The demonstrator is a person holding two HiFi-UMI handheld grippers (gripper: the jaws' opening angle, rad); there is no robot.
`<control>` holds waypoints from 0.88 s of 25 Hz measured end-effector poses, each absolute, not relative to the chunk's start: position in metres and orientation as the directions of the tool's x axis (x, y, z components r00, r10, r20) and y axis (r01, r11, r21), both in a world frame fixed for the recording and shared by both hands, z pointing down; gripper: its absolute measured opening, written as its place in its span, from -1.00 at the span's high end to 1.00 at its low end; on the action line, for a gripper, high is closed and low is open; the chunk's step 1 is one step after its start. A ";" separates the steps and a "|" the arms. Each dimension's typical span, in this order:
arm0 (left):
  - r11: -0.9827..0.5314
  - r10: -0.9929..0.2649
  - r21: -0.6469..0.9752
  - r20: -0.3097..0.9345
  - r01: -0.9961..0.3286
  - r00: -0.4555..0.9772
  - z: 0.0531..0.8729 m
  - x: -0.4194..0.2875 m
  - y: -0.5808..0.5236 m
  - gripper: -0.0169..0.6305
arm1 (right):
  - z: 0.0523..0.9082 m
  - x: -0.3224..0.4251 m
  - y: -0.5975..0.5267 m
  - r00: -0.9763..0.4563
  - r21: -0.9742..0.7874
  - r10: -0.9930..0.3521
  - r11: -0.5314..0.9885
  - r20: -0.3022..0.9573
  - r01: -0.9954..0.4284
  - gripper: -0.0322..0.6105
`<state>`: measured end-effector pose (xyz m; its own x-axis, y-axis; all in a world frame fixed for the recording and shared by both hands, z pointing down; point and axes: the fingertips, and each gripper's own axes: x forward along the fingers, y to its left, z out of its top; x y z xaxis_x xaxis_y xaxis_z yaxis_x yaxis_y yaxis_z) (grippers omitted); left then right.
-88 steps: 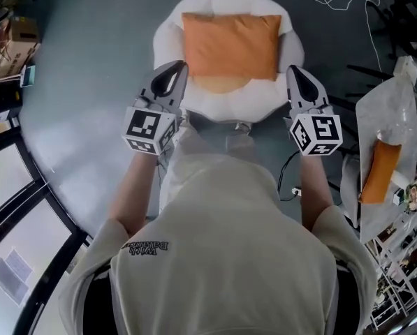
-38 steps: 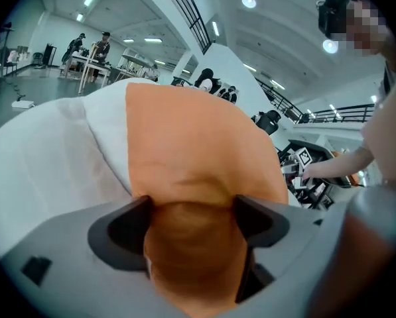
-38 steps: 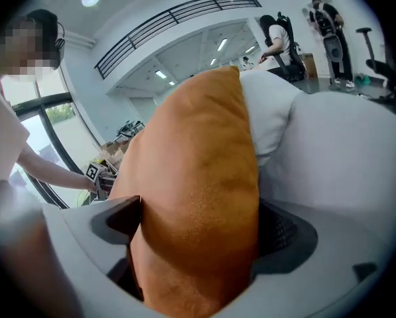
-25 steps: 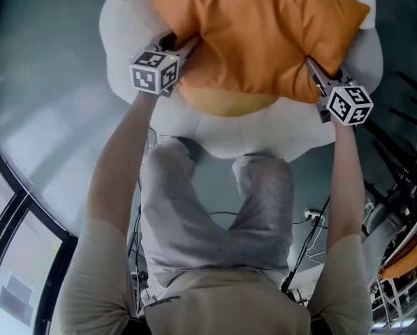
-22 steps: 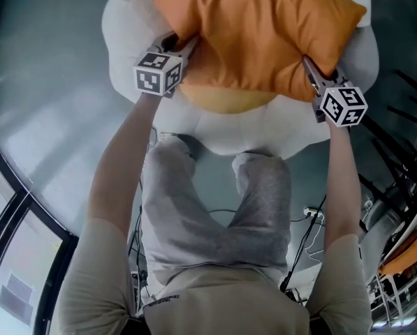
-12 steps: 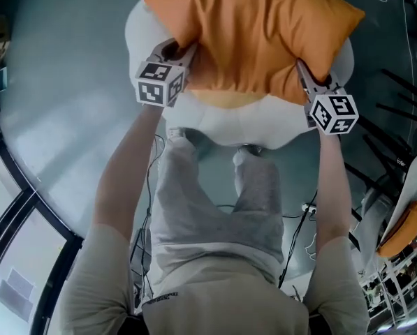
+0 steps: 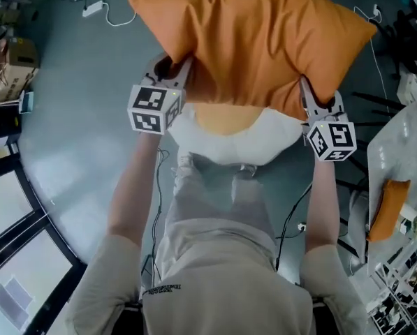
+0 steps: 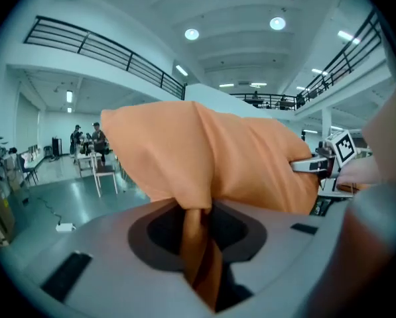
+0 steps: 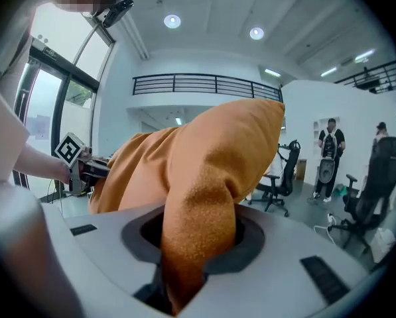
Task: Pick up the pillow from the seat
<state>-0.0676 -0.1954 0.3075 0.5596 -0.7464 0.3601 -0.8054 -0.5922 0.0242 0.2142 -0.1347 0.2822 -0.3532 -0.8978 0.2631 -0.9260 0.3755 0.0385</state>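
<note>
The orange pillow [image 7: 250, 40] hangs in the air above the round white seat [image 7: 232, 142], stretched between both grippers. My left gripper [image 7: 177, 65] is shut on the pillow's left near edge; a fold of orange cloth [image 8: 198, 217] is pinched in its jaws, which have just been closing. My right gripper [image 7: 307, 93] is shut on the right near edge, its jaws likewise just closed on bunched fabric [image 9: 194, 237]. Each gripper view shows the pillow [image 8: 204, 158] [image 9: 204, 158] spanning across to the other gripper. An orange cushion patch [image 7: 218, 121] shows on the seat.
A second orange pillow in a clear bag [image 7: 381, 208] lies at the right. Cables and a power strip [image 7: 93, 7] run over the grey floor. Cardboard boxes [image 7: 16, 54] stand at the left. Office chairs [image 9: 284, 174] and people stand far off in the hall.
Both grippers have risen together with the pillow in them. The pillow has come off the seat, which now lies farther below.
</note>
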 end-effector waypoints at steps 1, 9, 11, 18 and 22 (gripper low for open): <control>-0.592 -0.759 0.002 0.335 -0.806 0.559 0.275 -0.068 -0.192 0.65 | 0.251 0.213 -0.129 -0.347 0.054 -0.908 0.368 0.234 -0.928 0.52; -0.560 -0.827 -0.084 0.115 -0.824 0.550 0.061 -0.076 -0.148 0.65 | 0.041 0.205 -0.080 -0.308 0.166 -0.951 0.306 0.014 -0.938 0.49; -0.564 -0.826 -0.093 0.066 -0.820 0.560 0.028 -0.077 -0.139 0.65 | 0.005 0.203 -0.067 -0.301 0.203 -0.953 0.290 -0.025 -0.935 0.49; -0.545 -0.819 -0.200 -0.081 -0.814 0.568 -0.063 -0.078 -0.097 0.64 | -0.080 0.198 -0.015 -0.255 0.252 -0.951 0.208 -0.173 -0.945 0.48; -0.497 -0.827 -0.261 -0.145 -0.828 0.543 -0.085 -0.078 -0.066 0.64 | -0.091 0.200 0.015 -0.241 0.236 -0.940 0.184 -0.243 -0.954 0.47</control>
<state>-0.0776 -0.0664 -0.0851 0.5426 -0.8274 -0.1450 -0.8275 -0.4969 -0.2613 0.2003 0.0150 -0.0914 -0.2415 -0.9396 -0.2426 -0.9542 0.1844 0.2357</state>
